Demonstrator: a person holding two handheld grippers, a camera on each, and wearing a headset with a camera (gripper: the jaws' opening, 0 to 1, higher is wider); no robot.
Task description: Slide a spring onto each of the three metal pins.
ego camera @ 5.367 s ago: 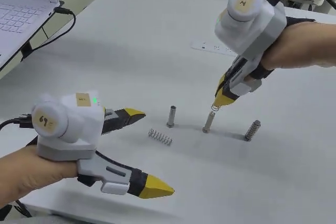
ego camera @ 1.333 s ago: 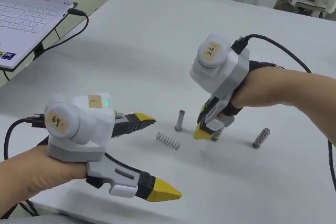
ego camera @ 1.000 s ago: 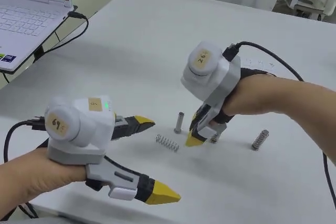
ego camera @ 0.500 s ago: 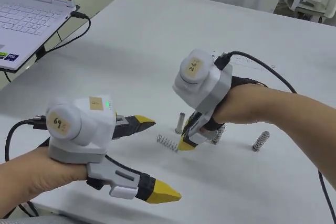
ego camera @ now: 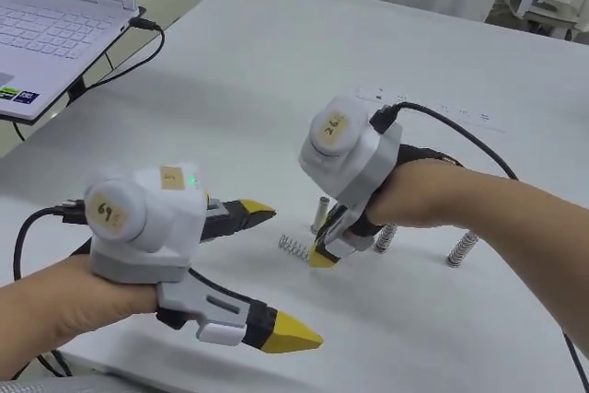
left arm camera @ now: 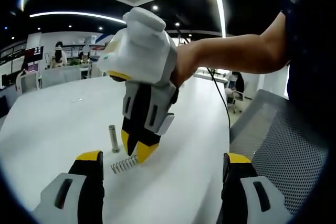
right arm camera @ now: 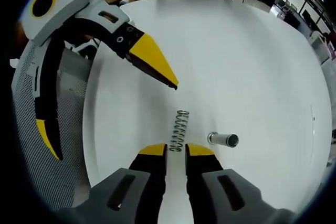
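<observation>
I judge this the 3rd spring: my yellow-tipped right gripper [right arm camera: 176, 148], jaws nearly together (grip I cannot tell), meets the loose steel coil spring [right arm camera: 178, 128] lying beside the bare upright metal pin [ego camera: 323, 213], my yellow-tipped left gripper [ego camera: 290, 275] spread wide, so next I pinch, lift and thread.

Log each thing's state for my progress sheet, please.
Loose spring: lying flat on the table.
Left pin: upright, bare.
Middle pin: standing, spring on.
Right pin: standing, spring on.
Left gripper: open, empty.
Right gripper: jaws nearly shut at the spring's end; grip unclear.
Laptop: open, screen lit.
</observation>
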